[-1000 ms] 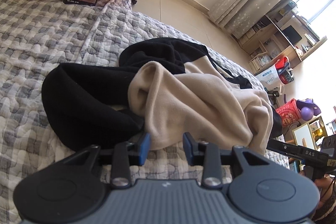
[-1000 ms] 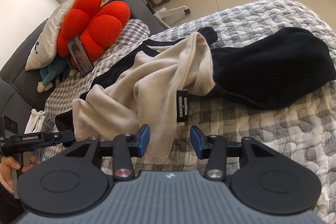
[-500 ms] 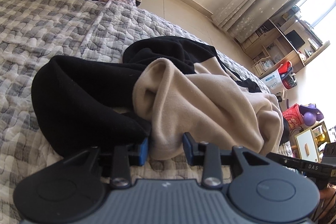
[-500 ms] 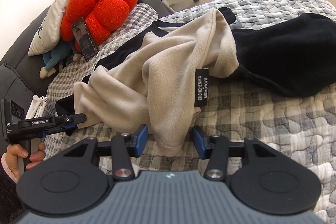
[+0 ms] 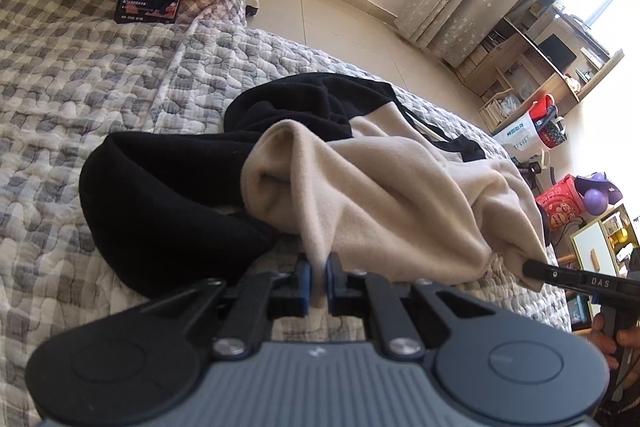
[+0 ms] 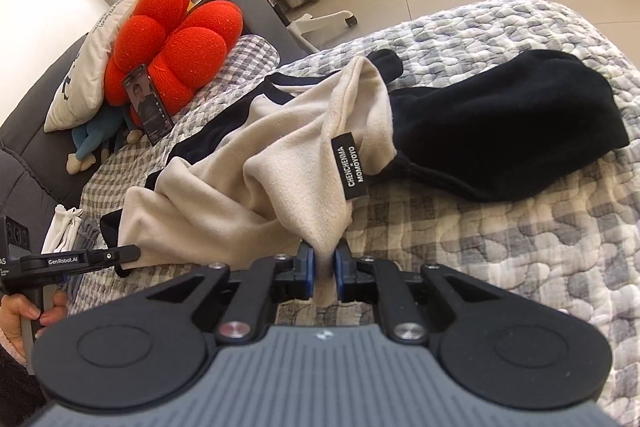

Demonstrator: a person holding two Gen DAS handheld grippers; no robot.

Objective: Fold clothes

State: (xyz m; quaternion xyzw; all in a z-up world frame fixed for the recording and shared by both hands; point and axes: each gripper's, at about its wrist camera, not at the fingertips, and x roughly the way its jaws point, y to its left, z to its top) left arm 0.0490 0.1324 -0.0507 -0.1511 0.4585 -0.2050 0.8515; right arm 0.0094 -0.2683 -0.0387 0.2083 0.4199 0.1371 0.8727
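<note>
Grey-and-white quilted bedding is spread under a crumpled beige-and-black fleece garment, which lies across the middle of the bed, with a red flower cushion and a phone propped against it near the sofa back. Both grippers are seen closing on the garment's near beige edge: a fold of beige fleece is pinched between the blue pads of the left gripper, and another bunch of the same hem is clamped in the right gripper, just below the black brand label. The garment's long axis runs across the view from side to side, with the black hood-like part lying toward the left gripper's side and the beige body trailing toward the right one. The cloth extends away from both sets of fingers, so it is judged that the two held points must be drawn apart and lifted for the hem to be stretched straight before any fold is laid
</note>
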